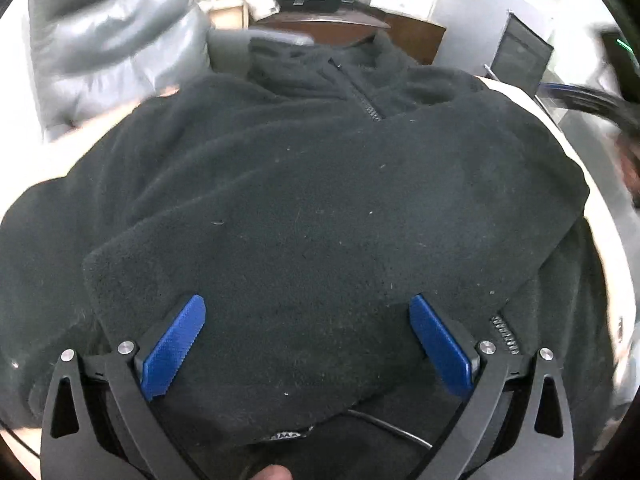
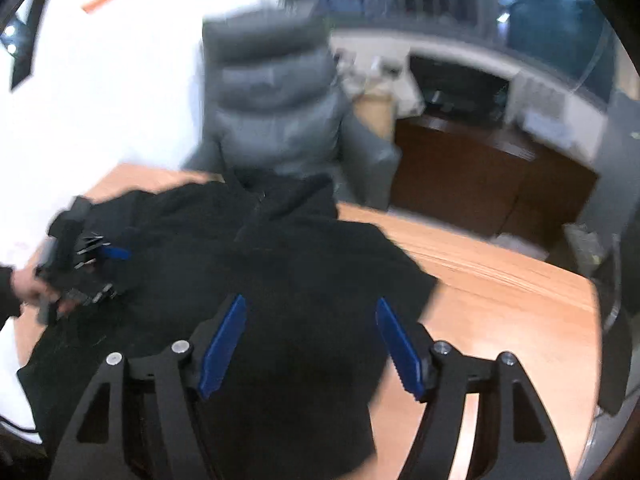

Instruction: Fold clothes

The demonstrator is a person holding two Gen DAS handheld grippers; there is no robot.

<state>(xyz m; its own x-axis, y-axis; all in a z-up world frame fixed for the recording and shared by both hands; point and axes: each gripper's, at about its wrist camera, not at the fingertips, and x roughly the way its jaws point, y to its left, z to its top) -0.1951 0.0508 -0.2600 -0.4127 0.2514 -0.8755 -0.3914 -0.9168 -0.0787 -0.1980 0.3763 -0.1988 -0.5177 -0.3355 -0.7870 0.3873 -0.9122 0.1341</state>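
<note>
1. The black fleece pullover (image 1: 320,200) is lying on the wooden table (image 2: 500,280), collar and short zipper (image 1: 370,106) pointing toward the far side, where a grey padded armchair (image 2: 276,112) is standing just beyond the table edge.
2. One flap of the fleece is lying folded over the body, its edge running diagonally across the near part of the left wrist view; this reads as a side fold partly done.
3. The left gripper (image 1: 308,344) is hovering low over the near part of the fleece with its jaws spread wide and holding nothing.
4. The right gripper (image 2: 312,348) is hanging above the near right portion of the garment, jaws likewise released and empty; that view is blurred, so fine detail of the cloth is not readable.
5. To fold well, each gripper should be taking a single clean edge of the fleece, not a bunched handful, since thick pile is prone to dragging lower layers along.
6. The two grips should be sitting well apart along the same edge, so the fold line is staying straight.
7. A thin dark cable (image 1: 392,428) is lying at the near hem; it is worth keeping clear of.
</note>
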